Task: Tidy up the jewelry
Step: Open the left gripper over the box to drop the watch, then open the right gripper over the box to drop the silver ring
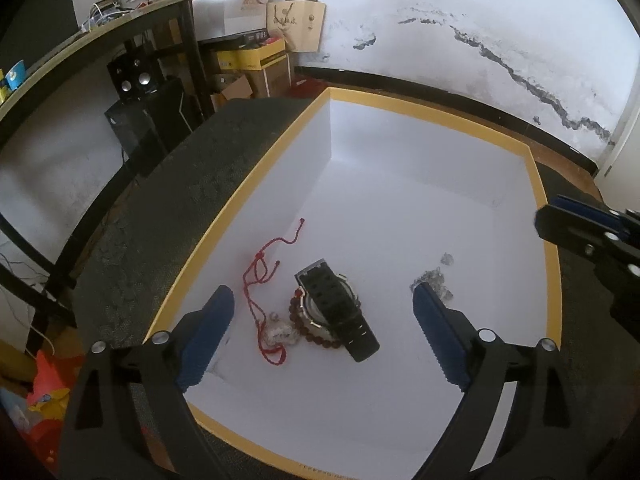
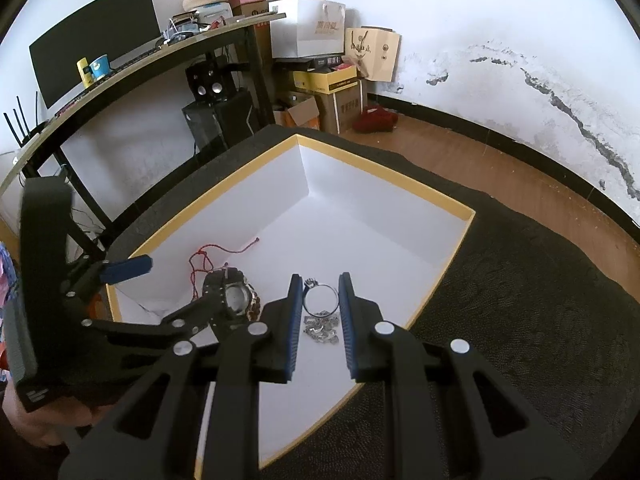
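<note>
A shallow white cardboard box with a mustard-yellow rim [image 1: 538,184] lies open on a dark textured surface, and all the jewellery sits on its floor. Taking the black wristwatch with a steel case [image 1: 338,312] as the landmark: it lies on top of a string of reddish-brown wooden beads [image 1: 298,312]; a thin red cord necklace with a pale pendant [image 1: 256,276] trails just beside it, towards the box's side wall; a heap of silver chain links [image 2: 320,330] rests near its other side. The left claw [image 1: 324,334] hangs over the watch with its blue pads spread wide, touching nothing. The right claw [image 2: 318,308] hovers over the silver chain, its pads narrowed around a thin silver ring [image 2: 320,298]; whether they press on the ring or only frame it cannot be told. The step in hand looks like setting this silver piece down apart from the watch pile. To do it well, lower it close to the box floor before parting the pads, keep it clear of the red cord, and lift straight up so no links snag.
</note>
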Demonstrator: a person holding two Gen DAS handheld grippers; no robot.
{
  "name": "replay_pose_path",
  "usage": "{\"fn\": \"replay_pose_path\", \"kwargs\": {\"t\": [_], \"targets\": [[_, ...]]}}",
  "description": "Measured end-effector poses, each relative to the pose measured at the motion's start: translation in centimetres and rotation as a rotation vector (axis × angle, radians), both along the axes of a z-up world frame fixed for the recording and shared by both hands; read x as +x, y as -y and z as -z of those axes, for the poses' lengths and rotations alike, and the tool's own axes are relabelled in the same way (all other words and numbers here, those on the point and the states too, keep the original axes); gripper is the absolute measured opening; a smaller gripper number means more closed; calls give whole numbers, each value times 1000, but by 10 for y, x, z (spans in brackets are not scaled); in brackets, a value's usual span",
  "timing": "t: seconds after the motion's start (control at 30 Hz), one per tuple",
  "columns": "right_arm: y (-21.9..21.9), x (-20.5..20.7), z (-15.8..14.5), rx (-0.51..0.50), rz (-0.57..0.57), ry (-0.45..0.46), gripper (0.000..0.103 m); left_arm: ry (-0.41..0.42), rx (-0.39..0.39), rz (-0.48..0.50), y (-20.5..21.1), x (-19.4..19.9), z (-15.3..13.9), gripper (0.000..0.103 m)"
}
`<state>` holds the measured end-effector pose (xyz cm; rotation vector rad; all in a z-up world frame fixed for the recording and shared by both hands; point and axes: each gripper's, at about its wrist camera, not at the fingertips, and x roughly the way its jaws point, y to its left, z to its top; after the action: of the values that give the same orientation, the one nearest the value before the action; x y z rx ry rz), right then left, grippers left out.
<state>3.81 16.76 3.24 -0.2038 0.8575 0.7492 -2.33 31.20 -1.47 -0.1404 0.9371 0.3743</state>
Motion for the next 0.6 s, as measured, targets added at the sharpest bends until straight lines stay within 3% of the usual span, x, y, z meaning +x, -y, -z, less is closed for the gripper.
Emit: {"fn": "replay_pose_path", "kwargs": {"t": [0.2, 0.47, 0.6], "targets": [[-12, 15, 16, -48, -12, -3, 19, 53, -11, -56, -16, -15, -14, 91], [-39, 48, 54, -151, -14, -93, 19, 118, -59, -174, -48, -29, -25, 91], [-48, 46, 61, -186, -24, -73, 19, 125, -80, -185, -52, -30, -24, 91]]}}
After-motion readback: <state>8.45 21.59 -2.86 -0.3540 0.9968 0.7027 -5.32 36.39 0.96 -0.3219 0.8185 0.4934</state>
